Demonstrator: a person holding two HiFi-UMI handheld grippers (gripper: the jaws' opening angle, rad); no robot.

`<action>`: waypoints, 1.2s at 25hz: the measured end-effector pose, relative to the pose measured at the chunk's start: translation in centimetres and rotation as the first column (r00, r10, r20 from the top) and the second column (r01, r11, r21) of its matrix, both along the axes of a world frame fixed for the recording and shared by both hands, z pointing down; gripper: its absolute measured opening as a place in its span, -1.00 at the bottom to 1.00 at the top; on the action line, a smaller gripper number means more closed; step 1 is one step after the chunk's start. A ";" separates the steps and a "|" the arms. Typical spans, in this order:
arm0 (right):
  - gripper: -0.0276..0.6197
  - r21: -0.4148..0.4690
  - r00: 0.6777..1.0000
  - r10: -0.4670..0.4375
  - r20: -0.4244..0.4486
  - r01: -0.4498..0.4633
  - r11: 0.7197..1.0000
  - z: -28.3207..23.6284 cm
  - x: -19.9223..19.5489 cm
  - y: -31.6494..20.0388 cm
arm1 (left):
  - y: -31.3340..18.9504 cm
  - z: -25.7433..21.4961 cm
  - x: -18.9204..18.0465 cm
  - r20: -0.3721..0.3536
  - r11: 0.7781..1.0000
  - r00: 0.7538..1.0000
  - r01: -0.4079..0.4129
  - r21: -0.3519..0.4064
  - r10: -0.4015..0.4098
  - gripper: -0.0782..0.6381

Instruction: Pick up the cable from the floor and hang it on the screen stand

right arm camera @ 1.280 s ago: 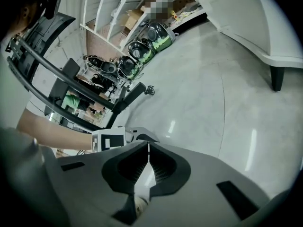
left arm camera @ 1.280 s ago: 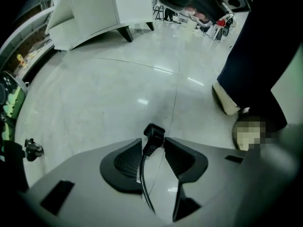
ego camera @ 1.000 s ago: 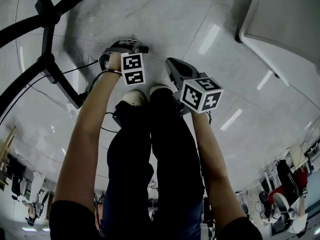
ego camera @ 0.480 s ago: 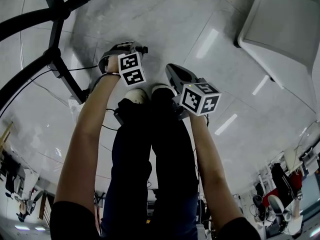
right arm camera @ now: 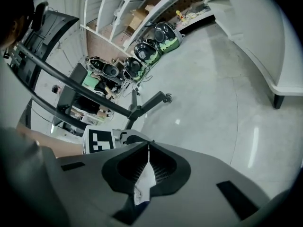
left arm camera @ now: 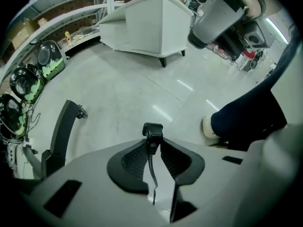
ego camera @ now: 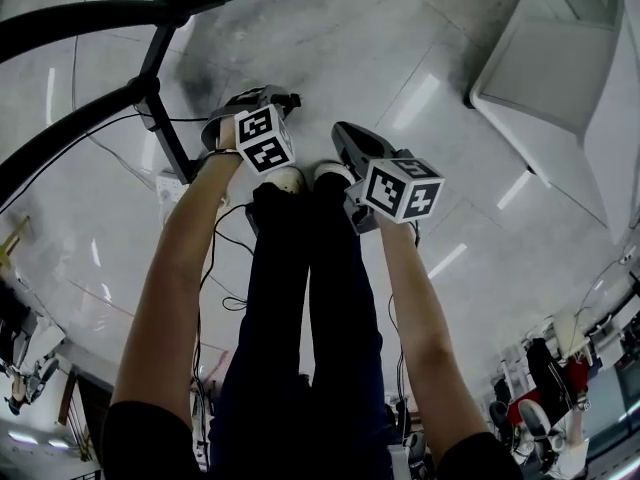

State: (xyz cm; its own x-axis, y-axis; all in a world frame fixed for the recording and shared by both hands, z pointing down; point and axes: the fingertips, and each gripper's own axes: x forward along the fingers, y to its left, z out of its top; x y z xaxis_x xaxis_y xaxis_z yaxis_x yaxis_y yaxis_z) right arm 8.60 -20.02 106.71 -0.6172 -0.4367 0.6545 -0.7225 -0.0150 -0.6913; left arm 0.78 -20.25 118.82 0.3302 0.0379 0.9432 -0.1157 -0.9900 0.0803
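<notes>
My left gripper (ego camera: 283,99) is shut on the black plug (left arm camera: 152,131) of the cable, whose thin black cord runs back between the pads. More black cable (ego camera: 212,255) trails down beside the person's legs to the floor. My right gripper (ego camera: 340,128) hangs just right of the left one, its jaws (right arm camera: 148,146) closed tip to tip with nothing between them. The black screen stand (ego camera: 160,98) rises at the upper left, its legs spread on the floor (right arm camera: 142,105) and the screen (right arm camera: 47,22) above.
A white counter (ego camera: 560,58) stands on short feet at the right (left arm camera: 151,22). Shelving with black-and-green devices (right arm camera: 142,51) lines the far wall. A small white box (ego camera: 172,186) lies by the stand's foot. The person's shoes (ego camera: 290,178) are directly below the grippers.
Both grippers have risen from the floor as the person straightens up. The left one has rolled, still holding the plug, and the cable now trails up off the floor.
</notes>
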 end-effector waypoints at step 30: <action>-0.84 -0.002 0.988 -0.148 -0.036 0.148 0.989 -21.1 -8.2 3.0 | 2.6 -28.2 -6.3 -0.237 0.836 0.804 0.542 -0.087 -0.546 -0.53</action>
